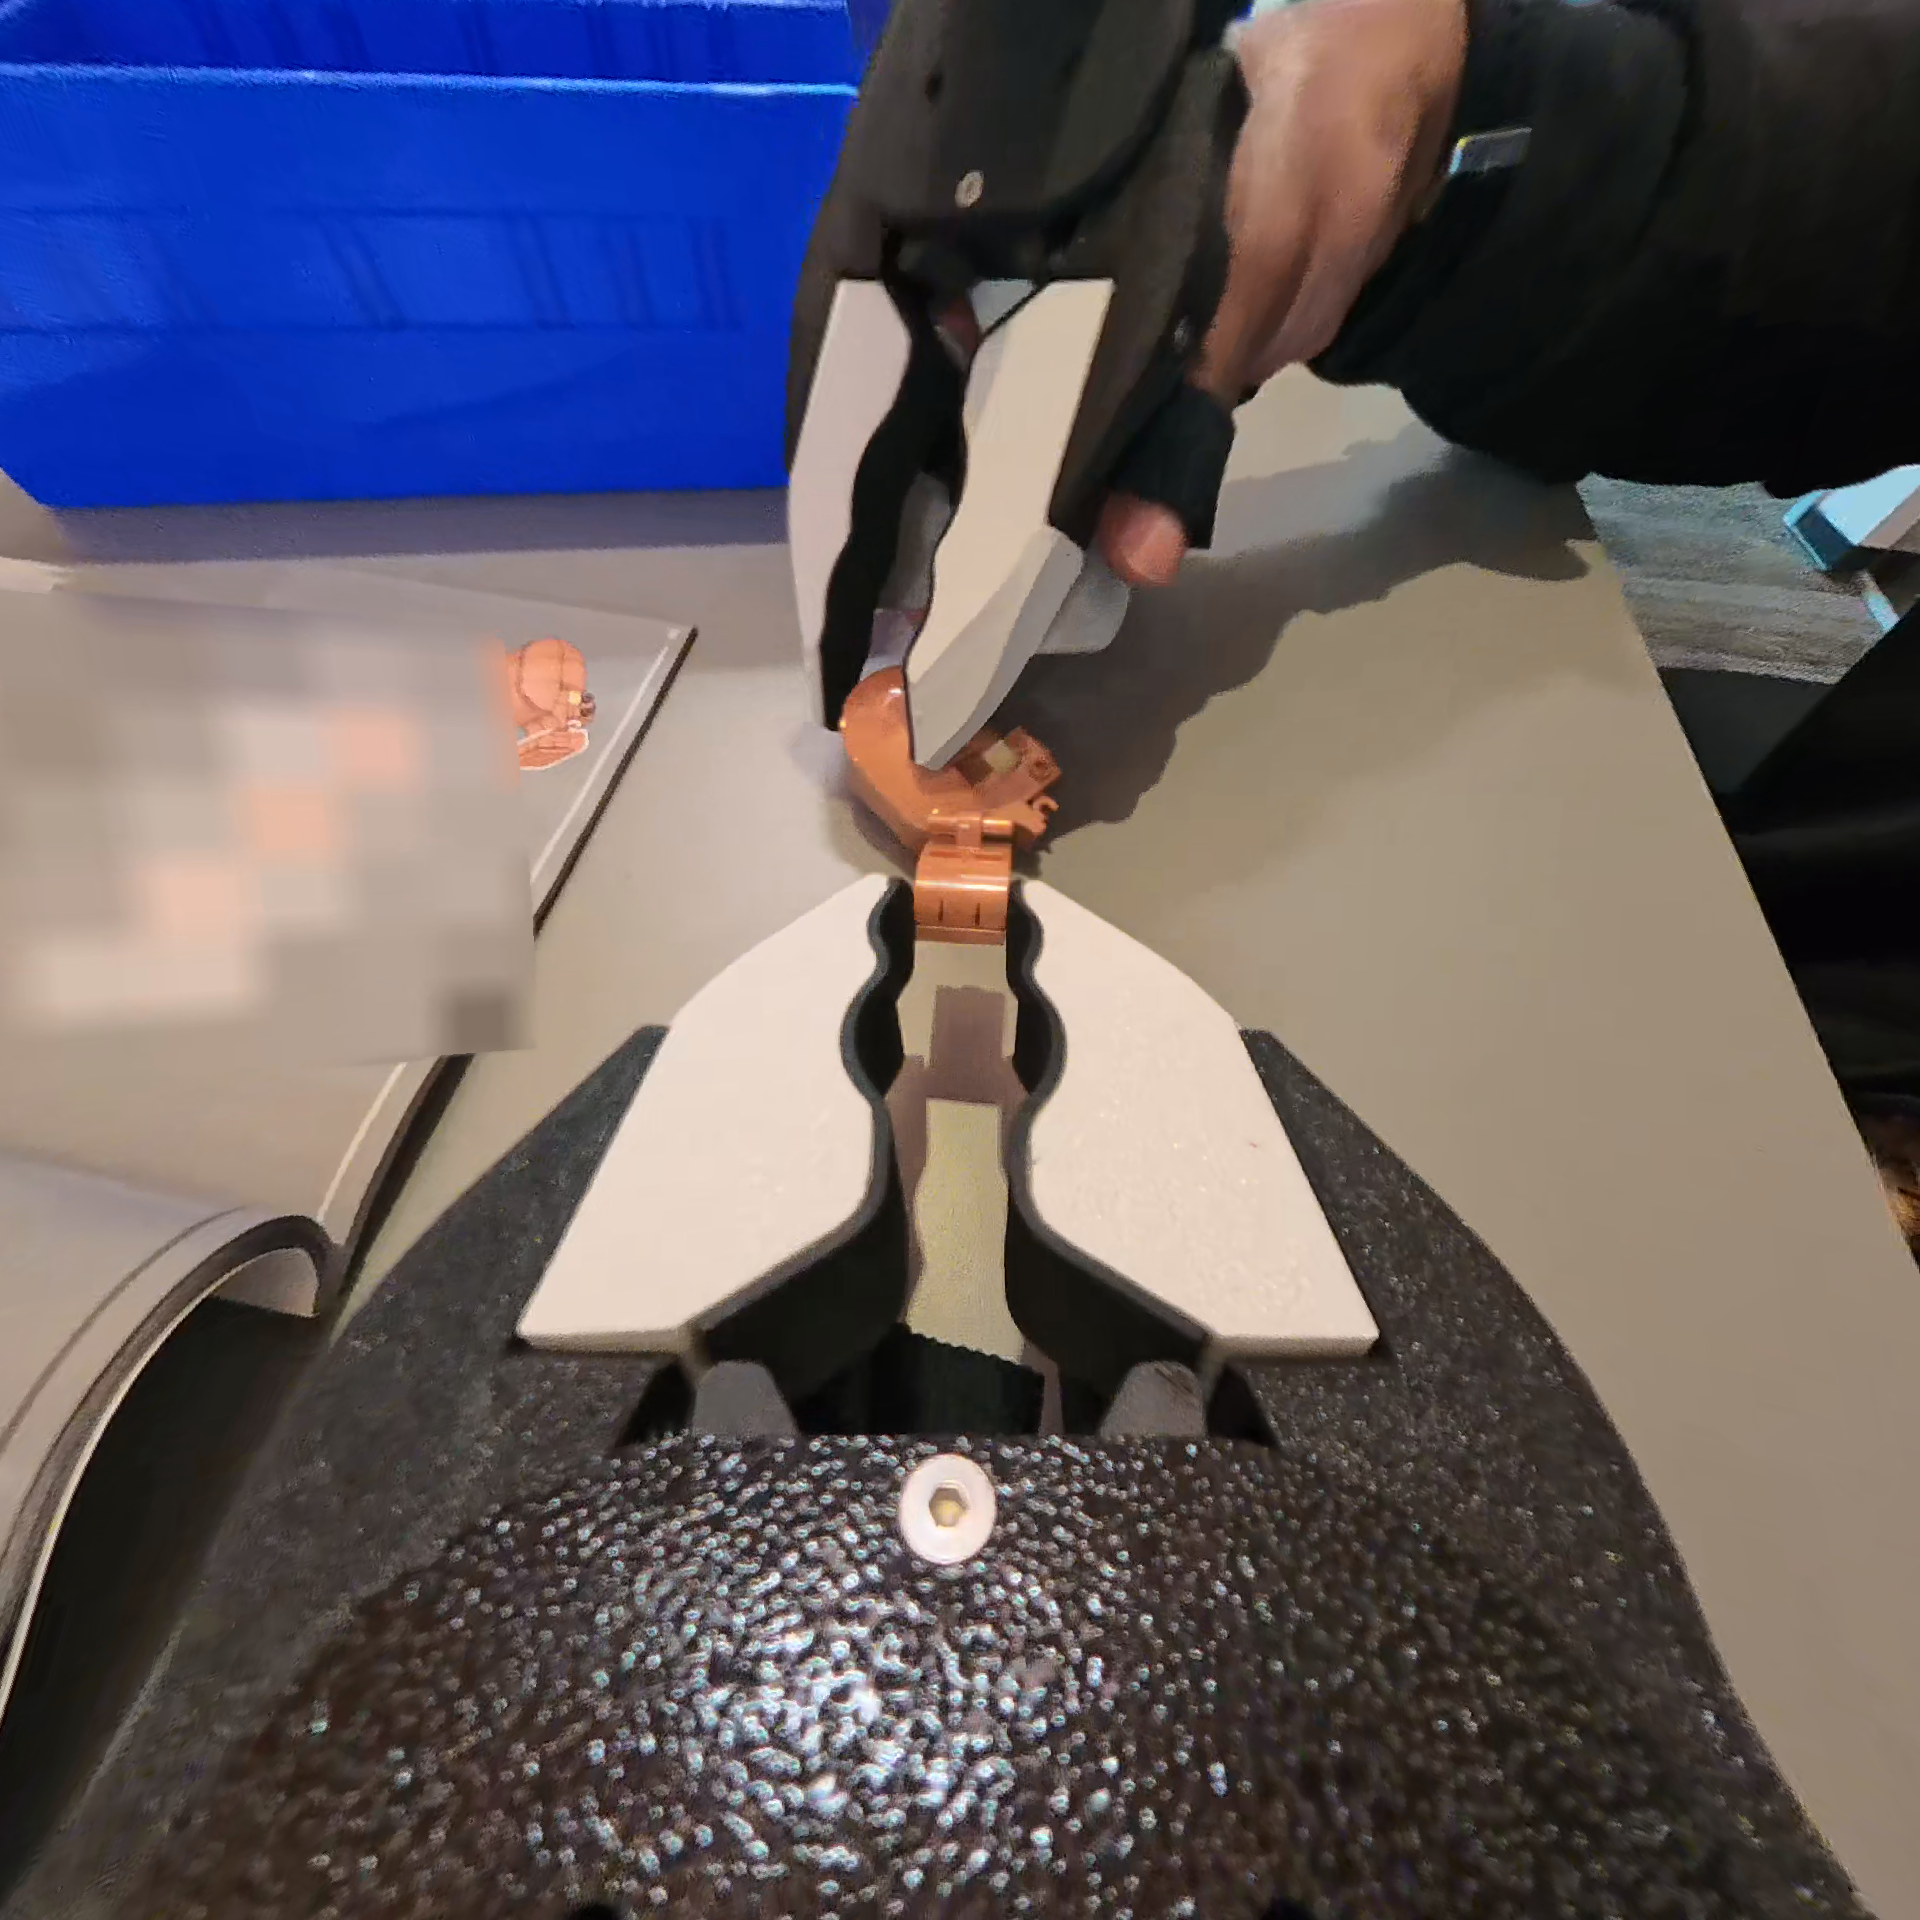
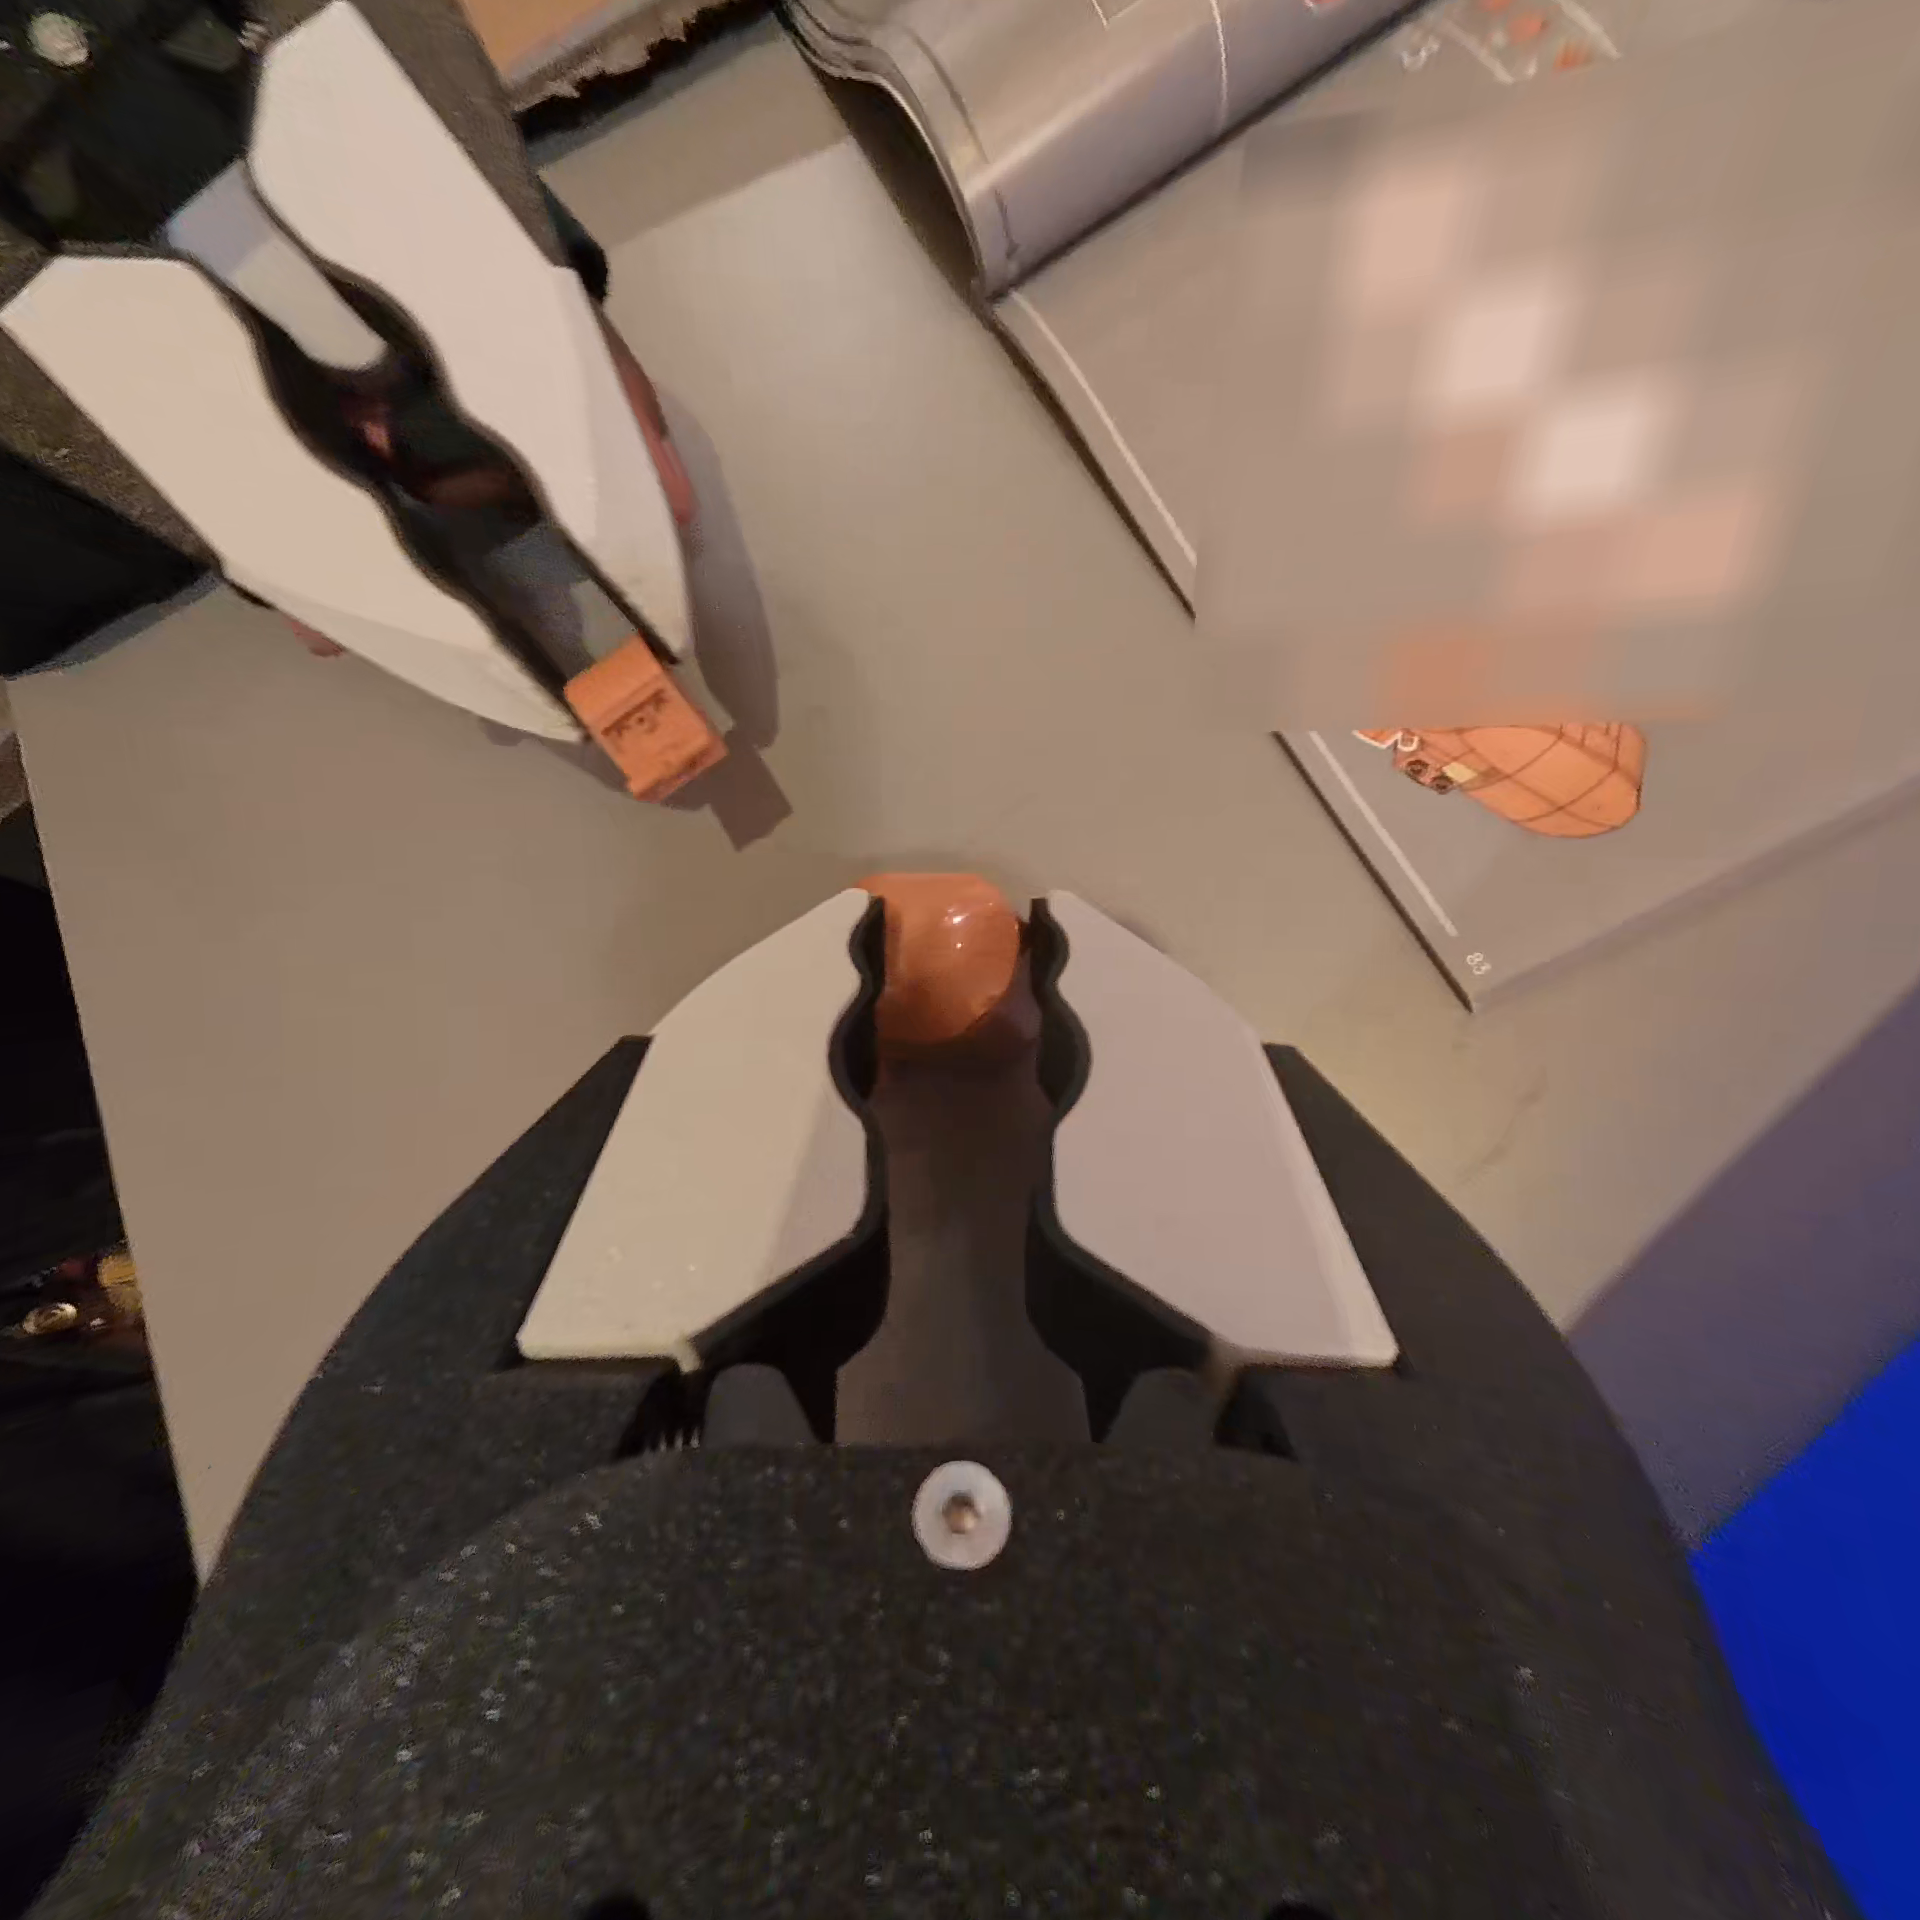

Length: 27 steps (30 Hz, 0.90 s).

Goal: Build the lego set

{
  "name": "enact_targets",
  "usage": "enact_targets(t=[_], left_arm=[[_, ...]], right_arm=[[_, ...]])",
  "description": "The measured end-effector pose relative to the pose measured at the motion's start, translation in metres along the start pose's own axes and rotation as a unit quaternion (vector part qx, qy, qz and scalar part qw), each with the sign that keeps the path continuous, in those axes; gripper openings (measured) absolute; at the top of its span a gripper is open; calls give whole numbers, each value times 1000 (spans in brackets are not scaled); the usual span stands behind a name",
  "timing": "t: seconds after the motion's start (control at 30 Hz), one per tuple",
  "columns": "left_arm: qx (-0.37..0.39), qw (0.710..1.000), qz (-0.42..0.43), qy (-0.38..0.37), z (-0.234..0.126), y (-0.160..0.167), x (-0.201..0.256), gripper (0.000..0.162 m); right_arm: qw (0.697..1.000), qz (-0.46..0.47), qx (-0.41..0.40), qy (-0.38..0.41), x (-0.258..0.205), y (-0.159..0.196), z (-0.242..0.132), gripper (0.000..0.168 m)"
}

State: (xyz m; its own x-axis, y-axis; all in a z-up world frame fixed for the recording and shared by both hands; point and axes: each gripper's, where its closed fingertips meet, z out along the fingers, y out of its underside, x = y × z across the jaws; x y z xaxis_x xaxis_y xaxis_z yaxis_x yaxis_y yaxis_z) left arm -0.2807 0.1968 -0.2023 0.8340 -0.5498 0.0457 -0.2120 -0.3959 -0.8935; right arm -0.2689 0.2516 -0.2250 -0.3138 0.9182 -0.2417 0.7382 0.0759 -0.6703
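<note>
Orange small brick [image 1: 961,902] pinched in left tool [image 1: 958,883] | right tool [image 2: 954,914] clamps curved orange piece [image 2: 940,971] | grey table [image 1: 1351,935]

Open booklet [image 1: 312,831] on bench [image 1: 1299,1039], left of both tongs. Bin [image 1: 416,260] behind booklet, at bench's far side. Left tongs [image 1: 961,899] grip small brick [image 1: 961,894]; right tongs [image 1: 894,717] opposite, gripping curved piece [image 1: 894,748], pieces meeting above bench.
</note>
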Motion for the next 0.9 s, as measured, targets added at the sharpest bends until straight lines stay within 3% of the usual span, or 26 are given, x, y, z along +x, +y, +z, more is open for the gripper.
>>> enact_targets(t=[0.17,0.23,0.37,0.47,0.63,0.73,0.8,0.9], left_arm=[[-19,1000,-1,0,2,5,2,17],[-25,1000,2,3,3,6,3,17],[-31,999,10,13,4,7,8,17],[-34,999,20,14,4,7,10,17],[-34,999,19,35,3,7,17,17],[-46,996,-8,70,5,10,27,17],[-58,993,-31,96,5,13,35,17],[-82,989,-54,111,5,19,41,17]], right_arm=[[996,-47,60,39,-16,8,-9,3],[995,-71,58,44,-25,18,-14,4],[978,-202,35,44,-30,24,-28,36],[971,-236,-7,-37,-43,35,-31,59],[968,-233,-27,-87,-58,52,-32,67],[960,-276,-46,-22,-46,60,-23,38],[946,-323,-22,23,-43,53,-22,37],[878,-457,31,140,-39,30,-28,37]])
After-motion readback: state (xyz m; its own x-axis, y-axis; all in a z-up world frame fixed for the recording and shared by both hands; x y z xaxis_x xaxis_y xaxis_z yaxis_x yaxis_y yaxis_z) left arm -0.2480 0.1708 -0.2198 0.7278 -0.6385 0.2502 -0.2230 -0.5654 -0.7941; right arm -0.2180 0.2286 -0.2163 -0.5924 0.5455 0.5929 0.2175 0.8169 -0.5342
